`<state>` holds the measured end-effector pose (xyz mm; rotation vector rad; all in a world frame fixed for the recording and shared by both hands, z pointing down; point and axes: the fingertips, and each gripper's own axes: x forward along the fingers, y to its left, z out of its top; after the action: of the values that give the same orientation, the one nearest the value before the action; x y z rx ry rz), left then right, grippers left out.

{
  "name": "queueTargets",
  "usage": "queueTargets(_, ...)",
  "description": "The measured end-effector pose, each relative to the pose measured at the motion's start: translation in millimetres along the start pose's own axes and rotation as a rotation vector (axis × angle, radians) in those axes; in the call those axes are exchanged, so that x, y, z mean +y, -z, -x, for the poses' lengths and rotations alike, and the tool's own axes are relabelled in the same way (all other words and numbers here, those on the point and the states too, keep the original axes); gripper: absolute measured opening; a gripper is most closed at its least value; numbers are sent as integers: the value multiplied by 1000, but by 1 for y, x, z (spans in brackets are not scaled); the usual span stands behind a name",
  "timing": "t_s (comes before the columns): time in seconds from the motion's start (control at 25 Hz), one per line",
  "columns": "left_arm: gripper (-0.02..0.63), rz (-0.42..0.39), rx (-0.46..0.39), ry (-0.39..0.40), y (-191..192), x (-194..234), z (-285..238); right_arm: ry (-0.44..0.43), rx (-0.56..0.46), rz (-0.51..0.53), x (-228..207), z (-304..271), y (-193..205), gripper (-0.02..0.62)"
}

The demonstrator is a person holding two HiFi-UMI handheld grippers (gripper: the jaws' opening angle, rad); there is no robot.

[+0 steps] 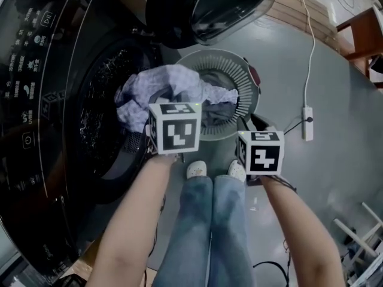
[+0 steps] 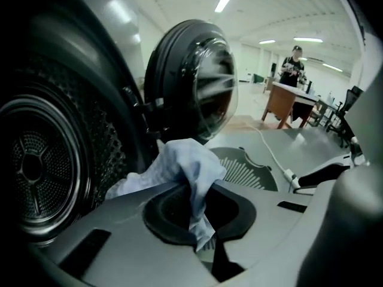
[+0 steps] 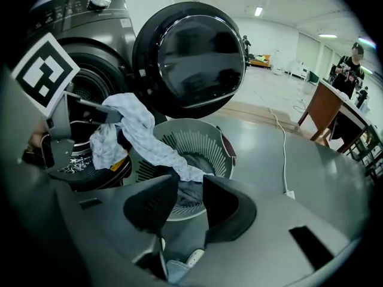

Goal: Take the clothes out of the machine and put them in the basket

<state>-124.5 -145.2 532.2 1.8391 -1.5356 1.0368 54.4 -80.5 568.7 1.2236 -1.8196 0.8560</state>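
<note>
Dark gloss metal first: the washing machine [image 1: 36,100] fills the left of the head view, drum mouth facing me. Its round door [image 1: 209,5] is swung fully open.

Slotted grey basket [image 1: 239,70] stands on the floor just beside the drum mouth, below the open door. Some dark grey clothing [image 1: 218,109] lies in it already.

Pale lilac-blue garment [image 1: 167,85] is out of the drum and in the air. It is bunched at the drum mouth on one side, and its other end trails over the basket's near rim (the right gripper view shows that tail best, lying across the slats).

My left gripper [image 2: 200,220] has its jaws pressed together on a fold of this garment. The cloth rises out of the pinch and flops over to the left.

My right gripper [image 3: 190,199] hangs near the basket with its jaws a little apart and nothing between the pads. Through the gap I see only the basket and one of my shoes.

White power strip [image 1: 307,123] lies on the grey floor well to the right of the basket, with its cable running away from me.
</note>
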Motion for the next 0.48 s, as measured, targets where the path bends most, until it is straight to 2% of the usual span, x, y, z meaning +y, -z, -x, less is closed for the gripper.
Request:
queueTargets(0.08,18,-3,-42,58,-16,-15,3,7,-8,-23,-3,0,-4,127)
queueTargets(0.4,18,74,-233,391,-63,-77,31,33,4,-50,-11,1,3,78)
queueTargets(0.48,18,66,-277,440,-72,-87,38,34,10,-52,-11,1,6,77)
